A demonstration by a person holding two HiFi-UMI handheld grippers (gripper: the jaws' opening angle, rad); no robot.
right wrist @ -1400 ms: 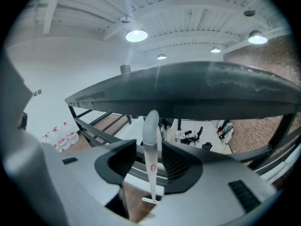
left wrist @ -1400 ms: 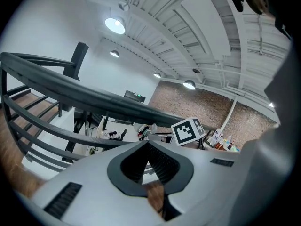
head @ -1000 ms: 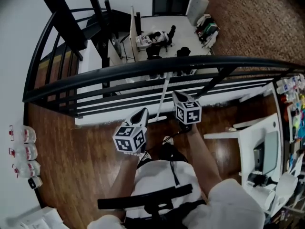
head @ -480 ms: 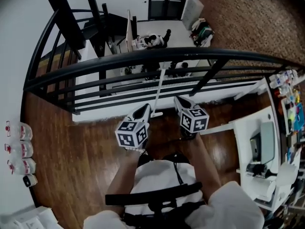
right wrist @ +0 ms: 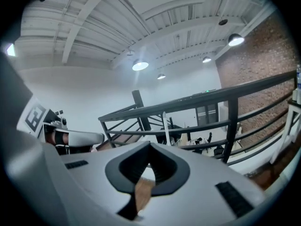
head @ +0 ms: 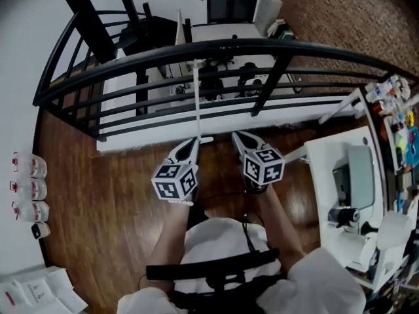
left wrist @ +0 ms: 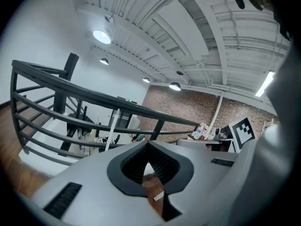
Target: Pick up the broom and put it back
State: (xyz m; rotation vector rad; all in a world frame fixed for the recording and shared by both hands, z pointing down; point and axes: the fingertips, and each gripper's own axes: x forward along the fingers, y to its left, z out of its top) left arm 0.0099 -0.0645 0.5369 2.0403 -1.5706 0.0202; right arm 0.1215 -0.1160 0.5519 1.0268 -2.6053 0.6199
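Note:
The broom (head: 196,100) shows as a thin white pole that stands upright against the black railing (head: 275,48), its lower end near the floor edge. It also rises in front of the rails in the left gripper view as a white pole (left wrist: 111,131) and in the right gripper view as a white pole (right wrist: 165,126). My left gripper (head: 194,142) is shut and empty, its tips just short of the pole's foot. My right gripper (head: 237,137) is shut and empty, a little to the right of the pole. Neither touches the broom.
Wooden floor (head: 98,195) runs up to the railing, beyond which is a lower level with desks and chairs. A white desk (head: 327,175) with a monitor stands close on the right. Several water bottles (head: 29,188) line the left wall.
Both grippers have travelled across the floor near the railing. In the head view the white pole has shifted left, from between the grippers to just ahead of the left one. The jaws stayed shut.

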